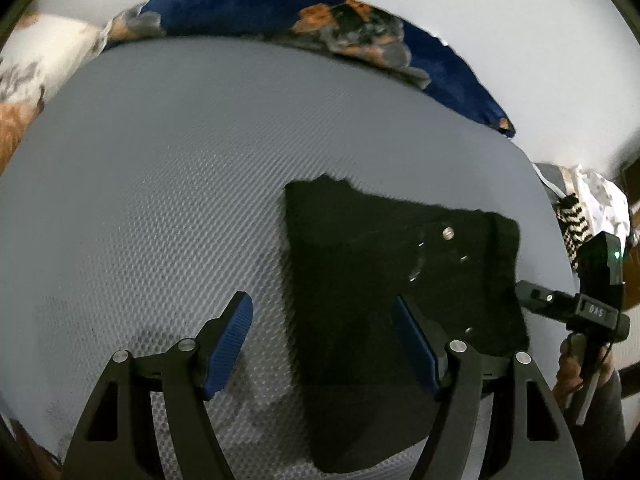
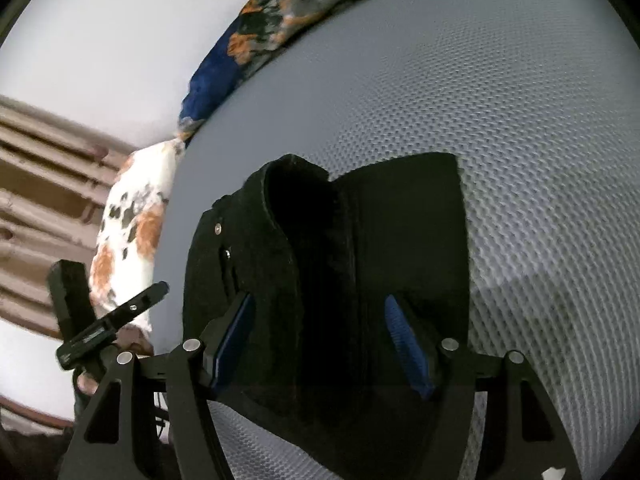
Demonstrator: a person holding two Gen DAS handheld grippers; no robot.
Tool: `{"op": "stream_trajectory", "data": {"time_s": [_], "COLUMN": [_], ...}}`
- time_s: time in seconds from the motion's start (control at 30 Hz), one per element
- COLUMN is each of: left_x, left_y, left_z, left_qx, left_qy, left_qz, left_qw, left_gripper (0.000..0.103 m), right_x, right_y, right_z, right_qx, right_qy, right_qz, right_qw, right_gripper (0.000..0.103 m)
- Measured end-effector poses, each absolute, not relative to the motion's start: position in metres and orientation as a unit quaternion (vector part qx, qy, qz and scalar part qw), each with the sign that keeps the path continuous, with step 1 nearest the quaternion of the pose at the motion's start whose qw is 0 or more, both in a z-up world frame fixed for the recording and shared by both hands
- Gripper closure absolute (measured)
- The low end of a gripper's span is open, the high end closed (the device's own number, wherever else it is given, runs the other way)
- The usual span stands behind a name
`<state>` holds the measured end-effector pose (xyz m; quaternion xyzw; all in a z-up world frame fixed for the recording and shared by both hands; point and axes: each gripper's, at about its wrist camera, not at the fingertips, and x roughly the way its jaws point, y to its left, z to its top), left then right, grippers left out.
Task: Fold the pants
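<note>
One pair of black pants (image 1: 384, 264) lies folded into a compact block on the grey textured mattress (image 1: 152, 168), under and ahead of the right gripper (image 2: 318, 334), whose blue pads stand apart above the cloth without pressing it. The left gripper (image 1: 322, 338) tilts steeply down, jaws spread and empty, its right finger over the pants' edge, its left finger over bare mattress. Both tools point downward. Beyond the claws, a blue patterned blanket (image 1: 256, 8) lines the mattress's far edge.

Each black gripper (image 1: 322, 344) has ribbed blue pads (image 1: 228, 344), silver screws.
</note>
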<state>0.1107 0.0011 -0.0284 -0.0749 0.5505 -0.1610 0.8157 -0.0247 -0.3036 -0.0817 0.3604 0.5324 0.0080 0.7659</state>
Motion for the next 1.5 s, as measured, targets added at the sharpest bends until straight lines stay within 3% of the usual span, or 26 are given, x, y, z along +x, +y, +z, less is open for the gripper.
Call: {"op": "stream_trajectory", "data": {"time_s": [0.53,0.6,0.67,0.8,0.87,0.97,1.23,1.4,1.5], "left_x": [0.112,0.112,0.113,0.112,0.112,0.113,0.122,0.125,0.127], "left_y": [0.004,0.003,0.003,0.003,0.002,0.001,-0.007,-0.021,-0.032], "left_z": [-0.051,-0.051,-0.051,-0.05,-0.05,-0.049,-0.042,-0.046,-0.056], "left_qx": [-0.096,-0.097,-0.096,-0.095,-0.095,-0.093,-0.088,-0.069,-0.046], "left_qy": [0.58,0.579,0.58,0.578,0.577,0.576,0.568,0.57,0.575], "left_qz": [-0.145,-0.145,-0.145,-0.144,-0.144,-0.144,-0.156,-0.165,-0.166], "left_qw": [0.796,0.796,0.796,0.797,0.798,0.799,0.803,0.802,0.8], "left_gripper": [0.03,0.03,0.03,0.03,0.03,0.03,0.03,0.03,0.03], "right_x": [0.011,0.012,0.011,0.01,0.007,0.003,-0.029,-0.043,-0.044], "right_y": [-0.319,-0.318,-0.32,-0.321,-0.316,-0.307,-0.311,-0.336,-0.34], "right_z": [-0.1,-0.102,-0.106,-0.109,-0.103,-0.088,-0.035,-0.063,-0.075], "right_qx": [0.437,0.427,0.426,0.436,0.436,0.425,0.404,0.39,0.394], "right_qy": [0.479,0.487,0.489,0.484,0.477,0.468,0.429,0.462,0.464], "right_qz": [0.105,0.106,0.102,0.086,0.076,0.052,0.003,-0.06,-0.075], "right_qw": [0.754,0.755,0.754,0.754,0.759,0.773,0.808,0.794,0.79], "right_gripper": [0.032,0.037,0.051,0.064,0.084,0.09,0.092,0.092,0.085]}}
